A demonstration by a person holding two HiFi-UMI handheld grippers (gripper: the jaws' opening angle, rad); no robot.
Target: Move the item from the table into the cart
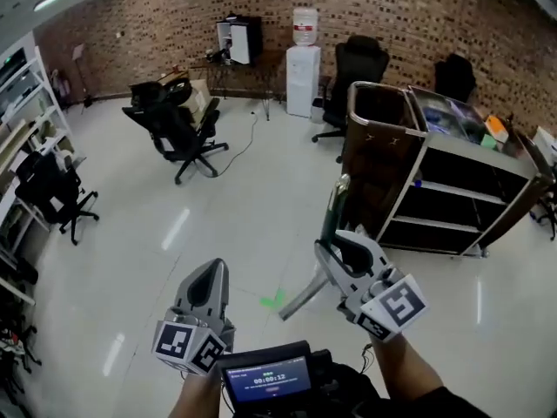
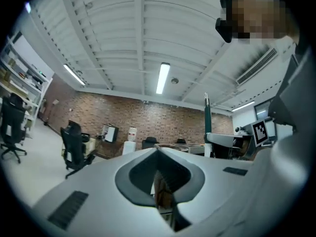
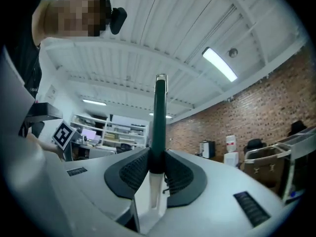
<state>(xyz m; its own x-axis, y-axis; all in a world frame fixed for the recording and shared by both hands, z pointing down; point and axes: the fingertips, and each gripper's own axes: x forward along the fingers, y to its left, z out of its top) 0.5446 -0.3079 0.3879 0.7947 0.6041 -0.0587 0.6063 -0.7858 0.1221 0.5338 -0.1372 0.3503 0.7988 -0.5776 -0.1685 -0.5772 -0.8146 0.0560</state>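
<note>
One long tool [image 1: 333,209], dark green above and pale below, sits clamped in my right gripper [image 1: 341,252]. In the right gripper view the ribbed pads [image 3: 132,174] press on its white lower part from both sides, and the green shaft [image 3: 159,117] rises straight up between them to a metal tip. From the head view the tool hangs over the white floor [image 1: 235,216], well apart from the cart [image 1: 477,152], a black shelved trolley ahead to the right with a brown bag [image 1: 376,151] at its near end. My left gripper [image 1: 214,270] is clenched on nothing, jaws meeting at the tips. An office chair [image 1: 187,138] and a water dispenser [image 1: 303,59] stand towards the brick wall.
</note>
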